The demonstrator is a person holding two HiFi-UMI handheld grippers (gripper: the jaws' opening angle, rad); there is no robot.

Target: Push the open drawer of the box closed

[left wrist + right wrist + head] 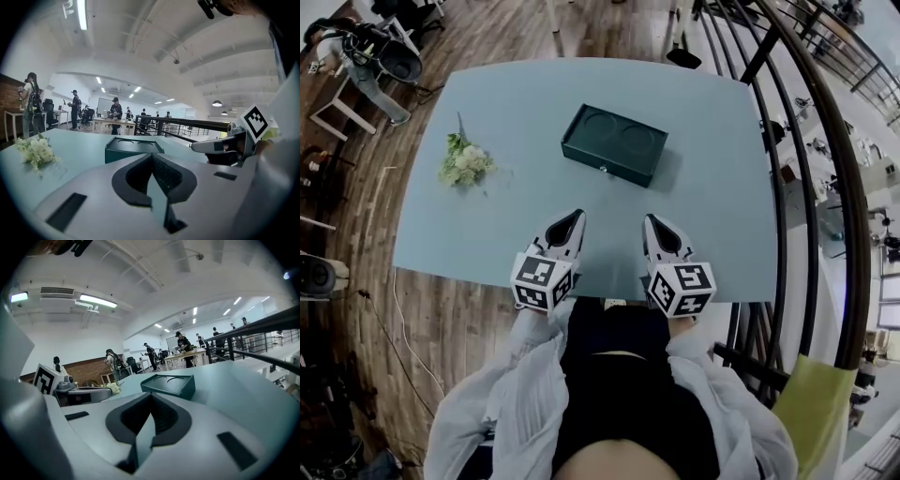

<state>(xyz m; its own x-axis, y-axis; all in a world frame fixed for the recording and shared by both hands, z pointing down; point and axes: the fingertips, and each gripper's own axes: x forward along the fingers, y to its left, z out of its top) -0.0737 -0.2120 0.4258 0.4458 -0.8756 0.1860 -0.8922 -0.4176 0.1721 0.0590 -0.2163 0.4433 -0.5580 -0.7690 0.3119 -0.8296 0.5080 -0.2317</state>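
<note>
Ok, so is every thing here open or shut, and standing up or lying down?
Left tool: shut, empty.
Right tool: shut, empty.
Box: lying flat, lid side up.
Drawer: looks pushed in, flush with the box front.
Flowers: lying on their side.

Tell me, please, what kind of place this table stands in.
Probably an open-plan office or lab, perhaps on an upper level: people stand at desks in the background, a strip light shines overhead, and a black railing runs nearby.
</note>
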